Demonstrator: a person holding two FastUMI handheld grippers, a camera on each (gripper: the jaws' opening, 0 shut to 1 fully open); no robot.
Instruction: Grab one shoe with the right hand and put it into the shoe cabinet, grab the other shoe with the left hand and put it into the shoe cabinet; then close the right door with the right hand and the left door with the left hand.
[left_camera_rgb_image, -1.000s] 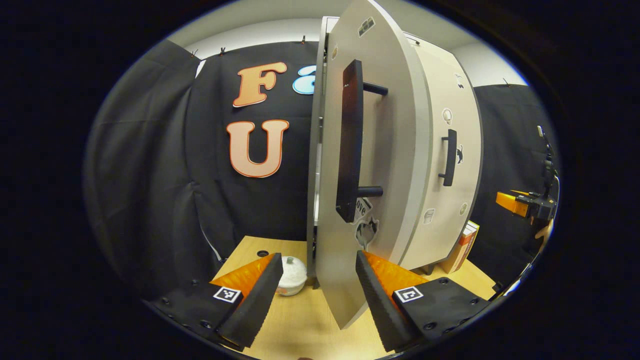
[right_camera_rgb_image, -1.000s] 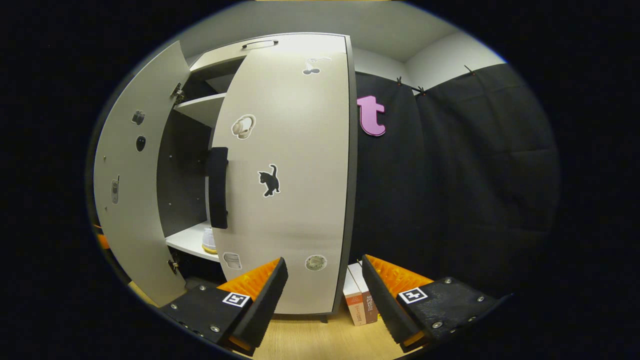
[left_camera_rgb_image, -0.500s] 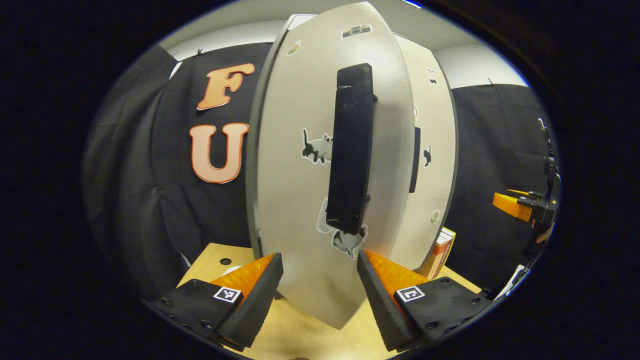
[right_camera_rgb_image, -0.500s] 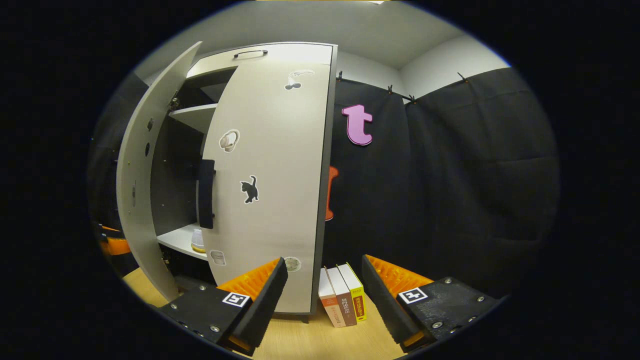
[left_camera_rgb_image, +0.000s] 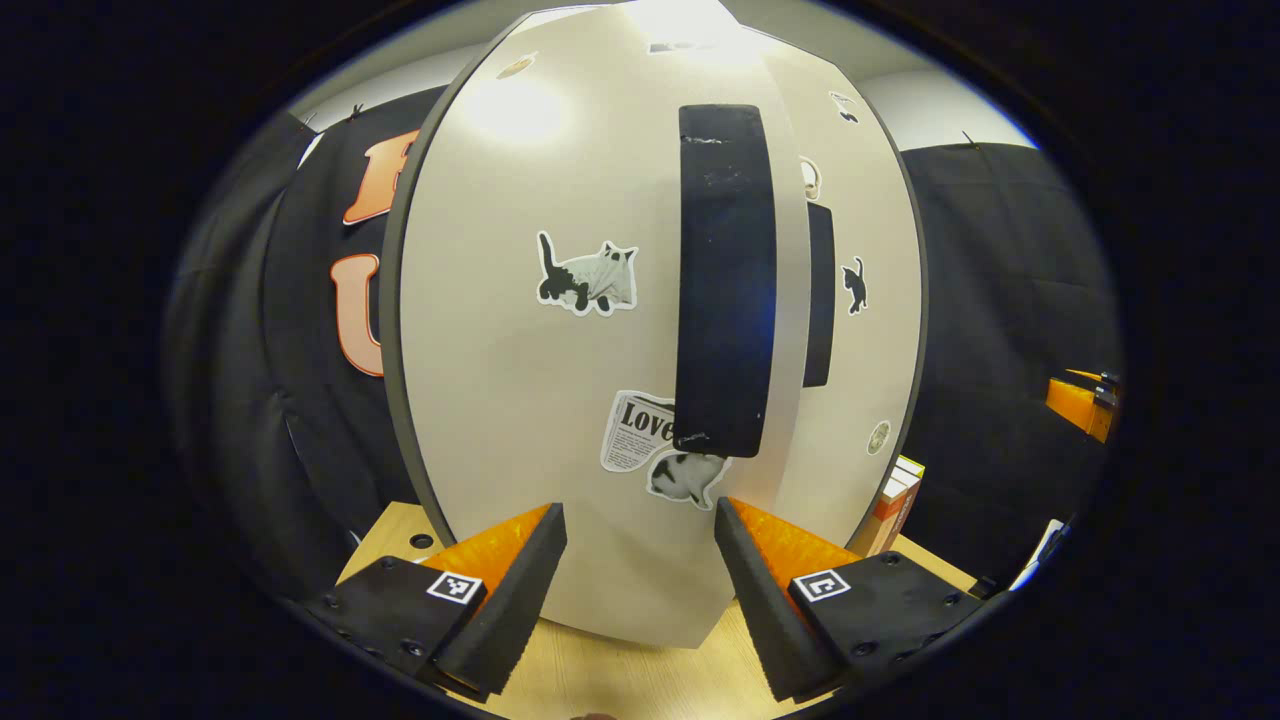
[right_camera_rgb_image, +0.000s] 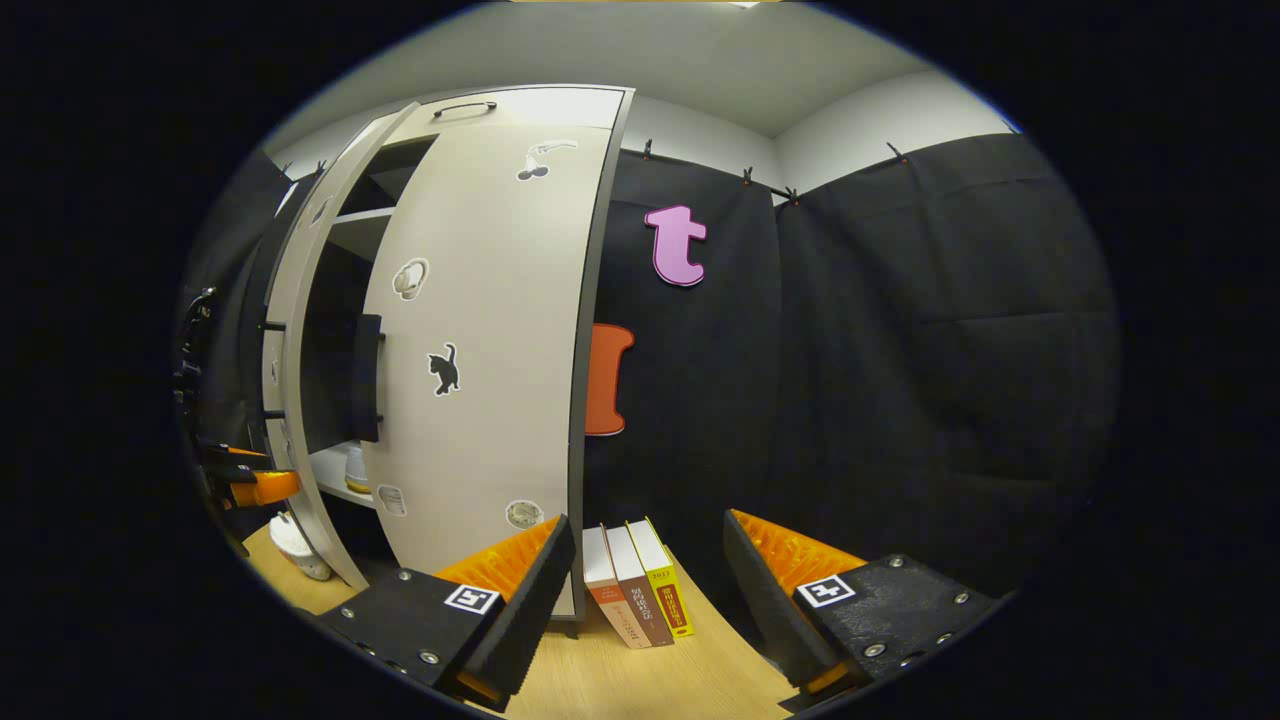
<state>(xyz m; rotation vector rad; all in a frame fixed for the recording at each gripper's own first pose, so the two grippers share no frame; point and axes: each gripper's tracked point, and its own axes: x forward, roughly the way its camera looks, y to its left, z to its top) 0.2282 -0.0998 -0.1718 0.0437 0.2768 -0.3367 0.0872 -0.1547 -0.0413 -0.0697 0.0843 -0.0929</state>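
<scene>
**Both claws empty, left door nearly shut**

The left gripper (left_camera_rgb_image: 638, 560) stands wide, with nothing between its fingers, right up at the face of the shoe cabinet's left door (left_camera_rgb_image: 520, 400). Whether a fingertip touches the panel cannot be told. The right gripper (right_camera_rgb_image: 648, 575) is also spread wide and empty, well clear of the cabinet (right_camera_rgb_image: 470, 330) and aimed past its right edge toward the booth's wall.

**Progress.** Using the cabinet as the landmark: in the right gripper view the right door (right_camera_rgb_image: 480, 340) lies flat and looks closed, while the left door (right_camera_rgb_image: 300, 330) is ajar, with a dark gap between the two doors. Through the gap a shelf (right_camera_rgb_image: 335, 475) carries a pale, yellow-based object (right_camera_rgb_image: 353, 465). It may be one of the shoes, but it is too small to be sure. By this judgement the shoes and the right door are done, and what remains is to press the left door fully home.

**Around the cabinet.** A white rounded object (right_camera_rgb_image: 295, 545) sits on the wooden table (right_camera_rgb_image: 640, 680) by the left door's foot. Three books (right_camera_rgb_image: 640, 590) lean just to the cabinet's right.

**Writing.** On the left door, below its black handle (left_camera_rgb_image: 725, 280), a newspaper-style sticker (left_camera_rgb_image: 635, 430) reads "Love" as far as it shows. Cat stickers carry no text. The book spines bear print too small to read.
</scene>
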